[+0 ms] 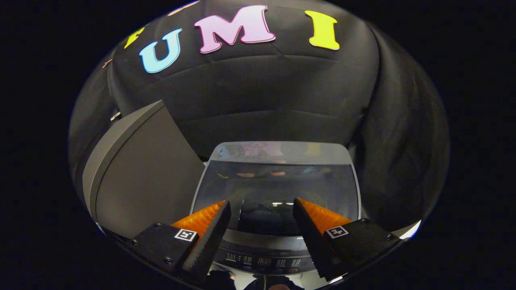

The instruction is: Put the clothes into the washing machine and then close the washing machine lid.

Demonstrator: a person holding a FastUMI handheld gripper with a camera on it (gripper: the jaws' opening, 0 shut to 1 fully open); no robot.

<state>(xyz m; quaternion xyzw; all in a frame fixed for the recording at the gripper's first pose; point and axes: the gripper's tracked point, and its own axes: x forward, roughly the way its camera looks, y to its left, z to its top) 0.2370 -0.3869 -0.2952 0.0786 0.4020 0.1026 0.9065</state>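
A top-loading washing machine (278,189) sits at lower centre of the frame, seen from above and in front. Its dark glass lid (278,187) appears to lie flat and closed over the tub; no clothes can be made out. The control panel (264,262) runs along the front edge, at the bottom of the frame. The tongs (262,225) hang spread wide above the lid's front edge, gripping nothing. A grey panel (141,177) stands at left. The lid looks rigid, smooth, probably slippery; its front lip seems the best hold.
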